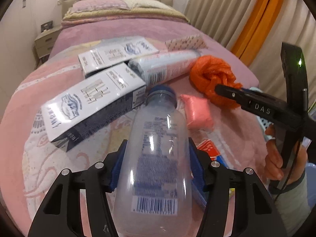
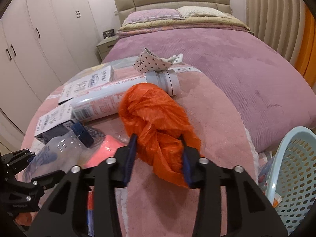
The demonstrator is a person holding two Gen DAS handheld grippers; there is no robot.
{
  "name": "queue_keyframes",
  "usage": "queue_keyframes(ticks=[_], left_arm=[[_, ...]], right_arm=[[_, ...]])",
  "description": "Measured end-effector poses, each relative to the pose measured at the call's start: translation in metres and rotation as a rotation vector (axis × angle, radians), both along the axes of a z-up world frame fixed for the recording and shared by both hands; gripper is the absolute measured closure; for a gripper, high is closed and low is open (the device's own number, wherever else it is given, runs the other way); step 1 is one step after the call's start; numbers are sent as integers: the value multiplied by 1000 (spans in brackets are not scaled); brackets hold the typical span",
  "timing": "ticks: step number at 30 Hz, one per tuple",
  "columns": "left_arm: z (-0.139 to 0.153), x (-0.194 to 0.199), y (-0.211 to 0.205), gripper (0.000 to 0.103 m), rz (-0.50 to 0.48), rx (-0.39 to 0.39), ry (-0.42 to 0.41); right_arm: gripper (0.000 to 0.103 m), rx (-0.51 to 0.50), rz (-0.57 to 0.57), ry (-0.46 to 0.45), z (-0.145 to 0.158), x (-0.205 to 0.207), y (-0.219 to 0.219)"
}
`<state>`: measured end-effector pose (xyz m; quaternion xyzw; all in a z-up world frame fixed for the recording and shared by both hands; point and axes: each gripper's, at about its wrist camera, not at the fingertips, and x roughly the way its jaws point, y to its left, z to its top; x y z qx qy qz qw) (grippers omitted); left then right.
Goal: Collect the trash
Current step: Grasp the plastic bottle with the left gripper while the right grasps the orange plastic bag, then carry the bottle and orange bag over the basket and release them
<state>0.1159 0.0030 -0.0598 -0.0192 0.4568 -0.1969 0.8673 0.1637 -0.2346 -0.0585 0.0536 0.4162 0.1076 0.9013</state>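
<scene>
A clear plastic bottle (image 1: 158, 118) with a blue cap lies on the pink blanket, base towards the camera. My left gripper (image 1: 158, 144) has its blue pads against both sides of it. A crumpled orange plastic bag (image 2: 156, 114) sits between the pads of my right gripper (image 2: 159, 138), which squeeze it just above the blanket. In the left wrist view the orange bag (image 1: 213, 75) shows at the right with the right gripper (image 1: 219, 87) on it and a hand behind. The right wrist view shows the bottle (image 2: 59, 148) at lower left with the left gripper (image 2: 23, 158).
Two white and dark cartons (image 1: 88, 98) (image 1: 118, 53), a long pale tube (image 1: 164, 67), a pink packet (image 1: 197, 112) and dotted paper (image 2: 152, 63) lie on the bed. A light blue perforated basket (image 2: 292, 169) stands at the bed's right edge. Wardrobes line the left wall.
</scene>
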Motion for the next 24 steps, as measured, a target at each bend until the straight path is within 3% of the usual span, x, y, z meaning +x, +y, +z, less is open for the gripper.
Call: queue_keyframes(ticks=[14,24], left_arm=[[62,-29,-22,49,-54,-90,-174],[98,-27,-97,49,-192,-150,-242]], right_arm=[[73,8,-119,-153,60,-68,-36],[73,9,-278,-227,97,-107,-95]])
